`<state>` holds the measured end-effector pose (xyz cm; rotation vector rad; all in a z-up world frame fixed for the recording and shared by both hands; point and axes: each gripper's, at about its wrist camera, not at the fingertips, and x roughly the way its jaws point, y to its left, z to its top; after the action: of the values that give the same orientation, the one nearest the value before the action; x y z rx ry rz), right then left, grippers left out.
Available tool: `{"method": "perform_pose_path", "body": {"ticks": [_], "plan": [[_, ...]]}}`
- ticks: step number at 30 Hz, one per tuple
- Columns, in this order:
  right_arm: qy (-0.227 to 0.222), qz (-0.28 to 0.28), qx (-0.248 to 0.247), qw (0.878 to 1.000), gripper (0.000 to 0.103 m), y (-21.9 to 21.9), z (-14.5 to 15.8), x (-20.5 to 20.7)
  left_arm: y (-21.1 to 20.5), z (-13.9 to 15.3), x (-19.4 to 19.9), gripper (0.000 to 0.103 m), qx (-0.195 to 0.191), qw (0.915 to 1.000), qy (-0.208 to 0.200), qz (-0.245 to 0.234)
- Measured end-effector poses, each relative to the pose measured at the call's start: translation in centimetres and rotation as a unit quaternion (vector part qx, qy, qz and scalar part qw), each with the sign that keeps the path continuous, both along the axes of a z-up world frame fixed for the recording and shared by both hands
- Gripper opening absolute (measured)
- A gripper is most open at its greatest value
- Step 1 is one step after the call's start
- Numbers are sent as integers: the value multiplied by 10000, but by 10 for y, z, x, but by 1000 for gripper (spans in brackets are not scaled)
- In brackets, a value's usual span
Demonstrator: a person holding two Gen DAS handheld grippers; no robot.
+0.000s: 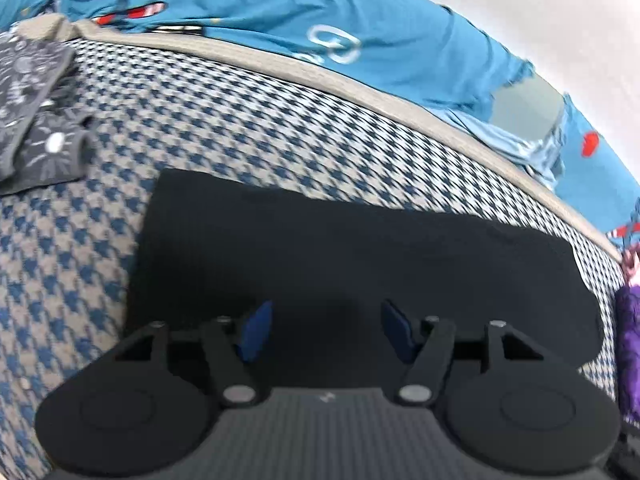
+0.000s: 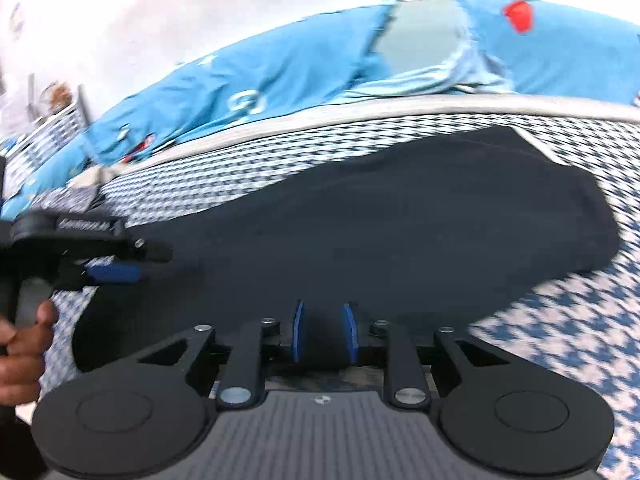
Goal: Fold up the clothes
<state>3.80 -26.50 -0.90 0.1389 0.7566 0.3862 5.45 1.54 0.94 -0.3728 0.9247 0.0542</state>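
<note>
Jaws over dark garment

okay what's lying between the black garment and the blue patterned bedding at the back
Bare houndstooth cover, then its grey piped edge; nothing else lies between the black garment and the blue bedding. Both wrist views show it.

A dark navy garment lies folded flat on the houndstooth bedcover.

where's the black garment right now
The black garment lies flat on the houndstooth cover, straight ahead of both tools in both wrist views.
</note>
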Motion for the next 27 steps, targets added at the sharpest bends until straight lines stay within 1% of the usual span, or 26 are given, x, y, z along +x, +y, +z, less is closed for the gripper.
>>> {"method": "perform_pose_path", "body": {"ticks": [5,7,12,16,18,19,22,24,27], "plan": [[19,-443,80,9990,25,-26,2,2,-17,-3,5,60,41,9998,72,-164],[26,-618,113,9980,26,-36,3,2,-23,-4,7,63,66,9997,83,-218],[53,-1049,202,9943,26,-60,4,4,-34,-5,11,65,200,9992,76,-323],[130,-1364,296,9901,27,-77,4,7,-40,-7,14,69,291,9989,58,-371],[218,-1539,423,9869,28,-86,2,9,-43,-8,16,70,340,9986,50,-394],[266,-1627,492,9851,33,-91,1,10,-44,-8,16,70,358,9985,49,-408],[369,-1947,884,9762,42,-108,-2,11,-48,-9,18,71,396,9982,57,-451],[441,-2077,1210,9697,44,-117,-5,12,-50,-10,19,71,393,9981,74,-467],[521,-2318,1449,9605,45,-129,-9,18,-52,-12,20,71,398,9980,102,-475]]}}
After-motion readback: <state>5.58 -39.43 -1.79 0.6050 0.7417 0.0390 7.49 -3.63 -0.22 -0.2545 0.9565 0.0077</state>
